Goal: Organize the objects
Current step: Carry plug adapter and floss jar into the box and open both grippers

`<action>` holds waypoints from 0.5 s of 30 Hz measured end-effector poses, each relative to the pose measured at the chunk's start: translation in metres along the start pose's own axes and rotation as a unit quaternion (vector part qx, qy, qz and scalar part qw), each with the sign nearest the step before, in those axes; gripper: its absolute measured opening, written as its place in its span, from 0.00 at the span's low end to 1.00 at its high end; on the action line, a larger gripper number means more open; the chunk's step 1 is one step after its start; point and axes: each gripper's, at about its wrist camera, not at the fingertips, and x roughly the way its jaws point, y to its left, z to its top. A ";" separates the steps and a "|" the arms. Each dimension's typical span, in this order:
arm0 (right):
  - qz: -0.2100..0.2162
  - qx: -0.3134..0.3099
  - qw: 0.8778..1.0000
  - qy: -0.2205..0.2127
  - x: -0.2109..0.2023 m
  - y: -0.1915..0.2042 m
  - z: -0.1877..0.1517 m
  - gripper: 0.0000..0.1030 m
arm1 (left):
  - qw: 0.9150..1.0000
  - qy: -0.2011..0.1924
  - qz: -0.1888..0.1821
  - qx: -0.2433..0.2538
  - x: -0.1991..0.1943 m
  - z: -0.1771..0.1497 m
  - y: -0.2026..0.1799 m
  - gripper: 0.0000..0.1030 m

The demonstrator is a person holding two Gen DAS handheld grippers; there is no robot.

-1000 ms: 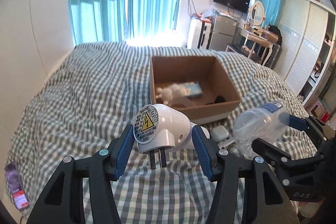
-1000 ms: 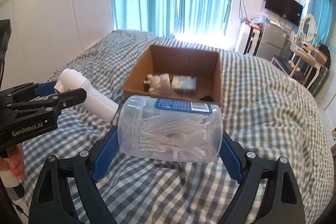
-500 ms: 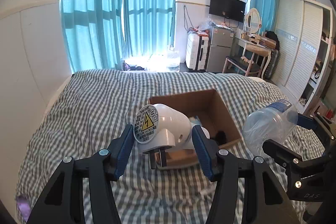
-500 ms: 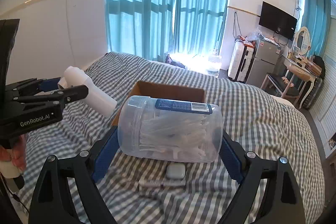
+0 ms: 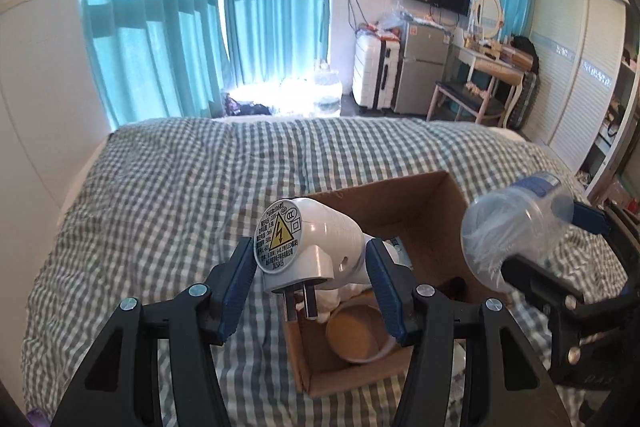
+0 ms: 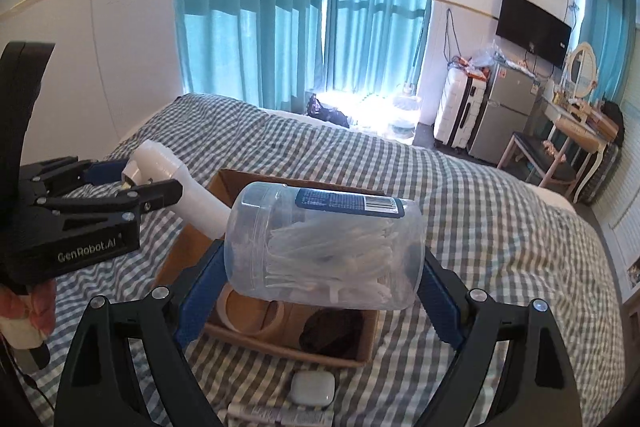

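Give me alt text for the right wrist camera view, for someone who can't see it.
The right gripper holds a clear plastic jar of cotton swabs sideways above an open cardboard box on a checked bedspread. At left, the left gripper grips a white plug-in device.

Both grippers have been raised and carried forward over the cardboard box [image 5: 436, 211]; a tape roll [image 6: 252, 311] inside it has been brought into view.

Teal curtains [image 5: 192, 27], a wall television [image 6: 534, 27], a small fridge [image 6: 502, 115] and a white suitcase [image 5: 374, 71]
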 end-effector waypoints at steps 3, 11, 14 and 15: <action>0.000 0.017 1.000 0.002 0.028 -0.012 0.005 0.86 | 1.000 0.010 -0.010 0.007 0.024 0.002 0.000 0.56; 0.007 0.035 0.999 0.022 0.094 -0.029 0.014 0.86 | 0.998 0.021 -0.034 0.049 0.071 0.002 -0.014 0.56; 0.005 0.035 0.999 0.027 0.110 -0.031 0.013 0.86 | 0.997 0.022 -0.025 0.070 0.085 -0.001 -0.017 0.55; 0.008 0.038 0.999 0.031 0.116 -0.032 0.012 0.86 | 0.997 0.025 -0.029 0.071 0.088 -0.002 -0.017 0.55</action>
